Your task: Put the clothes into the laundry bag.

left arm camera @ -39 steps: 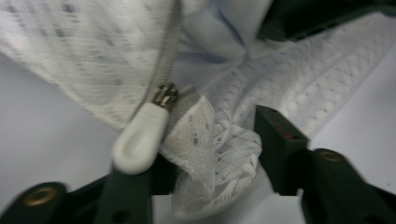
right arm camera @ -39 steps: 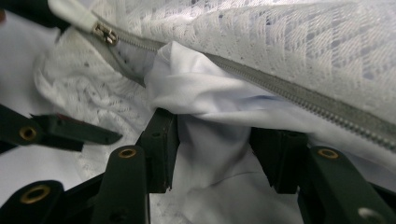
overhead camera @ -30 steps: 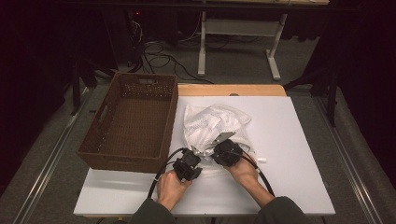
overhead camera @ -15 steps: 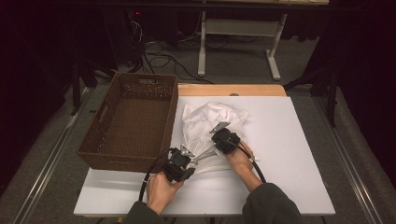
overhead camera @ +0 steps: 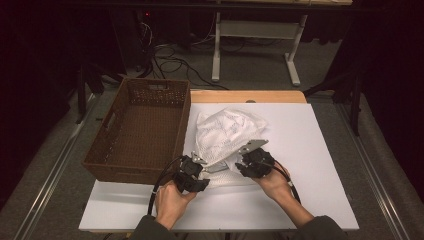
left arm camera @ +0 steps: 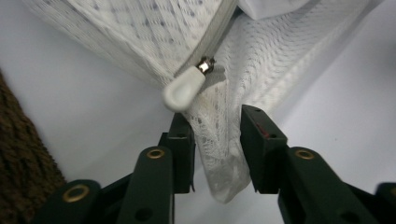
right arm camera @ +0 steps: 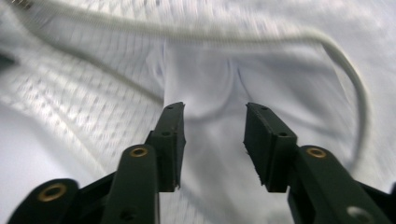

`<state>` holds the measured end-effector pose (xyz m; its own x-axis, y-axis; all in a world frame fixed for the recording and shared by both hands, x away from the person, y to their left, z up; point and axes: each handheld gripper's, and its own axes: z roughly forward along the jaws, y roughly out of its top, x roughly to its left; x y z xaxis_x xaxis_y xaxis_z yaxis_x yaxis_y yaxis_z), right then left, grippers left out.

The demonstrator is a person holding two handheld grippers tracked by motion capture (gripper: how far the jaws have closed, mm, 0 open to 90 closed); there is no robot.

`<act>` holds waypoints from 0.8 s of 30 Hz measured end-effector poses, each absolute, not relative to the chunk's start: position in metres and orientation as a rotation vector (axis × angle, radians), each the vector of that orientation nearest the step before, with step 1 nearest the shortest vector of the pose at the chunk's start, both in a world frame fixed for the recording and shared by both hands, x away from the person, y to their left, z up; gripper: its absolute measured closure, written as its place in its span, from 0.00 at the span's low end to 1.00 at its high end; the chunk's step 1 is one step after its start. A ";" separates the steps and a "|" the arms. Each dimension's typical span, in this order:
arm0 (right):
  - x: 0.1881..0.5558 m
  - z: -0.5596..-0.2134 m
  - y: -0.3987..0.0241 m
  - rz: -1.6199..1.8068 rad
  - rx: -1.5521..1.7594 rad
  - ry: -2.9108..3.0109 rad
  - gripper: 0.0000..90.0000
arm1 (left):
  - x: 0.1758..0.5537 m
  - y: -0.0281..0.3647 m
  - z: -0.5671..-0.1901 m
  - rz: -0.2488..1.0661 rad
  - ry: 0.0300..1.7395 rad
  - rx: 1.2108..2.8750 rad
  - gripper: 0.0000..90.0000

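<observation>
Two hands reach in at the near edge of a white surface (overhead camera: 320, 150), each holding black tongs at the near end of a white mesh laundry bag (overhead camera: 225, 132). The left tongs (overhead camera: 196, 165) sit by the bag's near left corner, the right tongs (overhead camera: 248, 159) just beside them at its near right edge.

In the left gripper view, the left tongs (left arm camera: 217, 140) have just been opening: the jaws stand apart with a hanging fold of the mesh between them, the fold lying against the left jaw and clear of the right one. A white teardrop zipper pull (left arm camera: 183, 88) on a small metal slider hangs just above the left jaw, at the end of the bag's zipper tape.

In the right gripper view, blurred, the right tongs (right arm camera: 212, 135) have also just been opening; the jaws are spread wide over the bag's white fabric, with no pad pressing on it. A curved zipper seam (right arm camera: 261, 39) runs across the mesh beyond the jaws.

Farther off, the bag lies crumpled on the middle of the surface. Left of it, touching or nearly touching its edge, stands a brown woven basket (overhead camera: 125, 152). Beyond the surface, a strip of wooden tabletop (overhead camera: 250, 96), cables and a white table frame (overhead camera: 255, 35) sit on the grey floor.
</observation>
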<state>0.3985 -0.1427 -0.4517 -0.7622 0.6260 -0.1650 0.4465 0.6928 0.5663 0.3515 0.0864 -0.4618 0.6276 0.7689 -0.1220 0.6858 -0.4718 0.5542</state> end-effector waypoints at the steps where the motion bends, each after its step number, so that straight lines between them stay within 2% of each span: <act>1: 0.398 -0.452 -0.145 0.714 0.834 2.556 0.68 | 0.350 0.085 -0.460 0.202 1.138 2.282 0.70; 5: 0.401 -0.461 -0.154 0.642 0.880 2.573 0.67 | 0.345 0.082 -0.450 0.230 1.120 2.280 0.67; 10: 0.411 -0.476 -0.149 0.562 0.903 2.608 0.62 | 0.342 0.070 -0.449 0.234 1.089 2.313 0.63; 12: 0.413 -0.482 -0.145 0.535 0.917 2.616 0.63 | 0.342 0.068 -0.450 0.228 1.083 2.322 0.61; 14: 0.415 -0.487 -0.144 0.517 0.913 2.626 0.70 | 0.342 0.067 -0.450 0.224 1.082 2.321 0.60; 16: 0.418 -0.489 -0.145 0.540 0.932 2.635 0.81 | 0.343 0.067 -0.451 0.226 1.082 2.324 0.59; 17: 0.420 -0.488 -0.146 0.535 0.923 2.635 0.90 | 0.344 0.067 -0.453 0.223 1.082 2.324 0.59; 19: 0.419 -0.487 -0.146 0.539 0.897 2.619 1.00 | 0.348 0.067 -0.462 0.217 1.076 2.317 0.64; 24: 0.412 -0.465 -0.143 0.656 0.835 2.555 1.00 | 0.360 0.075 -0.487 0.137 1.114 2.299 0.93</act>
